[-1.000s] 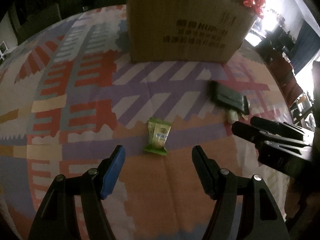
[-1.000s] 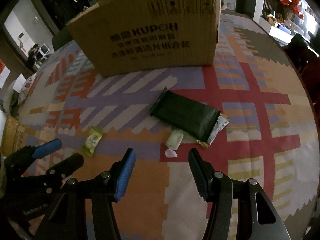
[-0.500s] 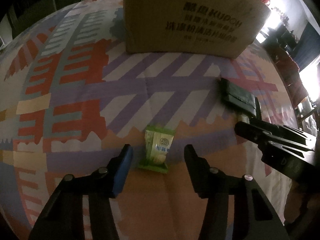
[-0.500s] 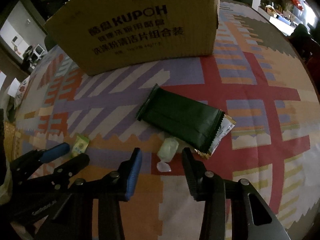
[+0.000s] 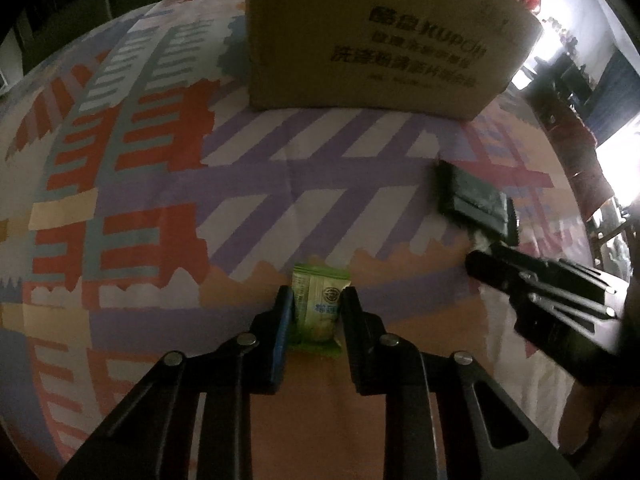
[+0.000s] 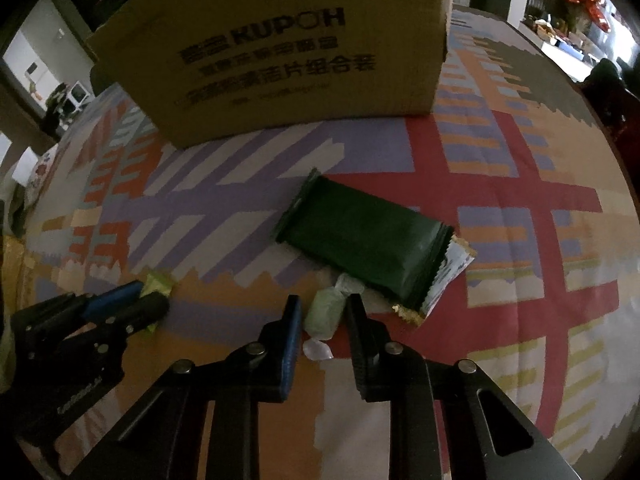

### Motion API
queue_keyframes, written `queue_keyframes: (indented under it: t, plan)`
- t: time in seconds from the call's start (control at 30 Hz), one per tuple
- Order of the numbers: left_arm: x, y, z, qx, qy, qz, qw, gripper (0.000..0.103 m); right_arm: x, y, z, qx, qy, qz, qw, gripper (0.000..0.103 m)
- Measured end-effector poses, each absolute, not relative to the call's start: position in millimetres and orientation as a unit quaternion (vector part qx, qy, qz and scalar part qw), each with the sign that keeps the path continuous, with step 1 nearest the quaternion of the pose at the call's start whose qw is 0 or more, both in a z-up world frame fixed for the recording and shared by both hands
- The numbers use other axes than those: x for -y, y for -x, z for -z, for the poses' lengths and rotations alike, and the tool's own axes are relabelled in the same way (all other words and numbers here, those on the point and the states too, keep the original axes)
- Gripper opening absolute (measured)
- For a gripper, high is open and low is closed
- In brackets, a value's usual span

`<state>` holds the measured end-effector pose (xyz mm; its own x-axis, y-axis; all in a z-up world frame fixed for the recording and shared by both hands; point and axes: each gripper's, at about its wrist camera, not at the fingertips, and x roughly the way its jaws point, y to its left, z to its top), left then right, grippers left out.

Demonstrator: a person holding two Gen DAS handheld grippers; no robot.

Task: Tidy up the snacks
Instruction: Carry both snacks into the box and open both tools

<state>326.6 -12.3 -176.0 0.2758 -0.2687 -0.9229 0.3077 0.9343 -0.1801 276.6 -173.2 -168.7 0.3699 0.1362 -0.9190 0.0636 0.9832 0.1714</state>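
My left gripper (image 5: 317, 300) has its fingers closed against both sides of a small green snack packet (image 5: 319, 307) that lies on the patterned tablecloth; the packet also shows in the right wrist view (image 6: 158, 285). My right gripper (image 6: 324, 312) has its fingers closed around a pale green wrapped candy (image 6: 326, 312), apparently touching its sides. A dark green snack bag (image 6: 360, 236) lies just beyond the candy, over a silver wrapper (image 6: 450, 270). The bag also shows in the left wrist view (image 5: 474, 202).
A large brown cardboard box (image 6: 288, 52) stands at the far side of the table, also in the left wrist view (image 5: 376, 36). The right gripper's body (image 5: 552, 304) is close to the left one. The table edge curves at the right (image 6: 608, 132).
Both grippers moved forward and down and narrowed their fingers: the left onto the green packet, the right around the pale green candy. The box looms closer.
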Motion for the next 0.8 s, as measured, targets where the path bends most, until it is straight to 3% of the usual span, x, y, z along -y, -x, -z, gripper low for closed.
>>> queue_keyframes:
  t: [0.8]
  plan:
    - [16.7,-304.6,82.6,-0.486,-0.011,0.209,0.848,0.024,173.6,-246.6,87.0,-0.484,-0.091,-0.048,0.869,0.024]
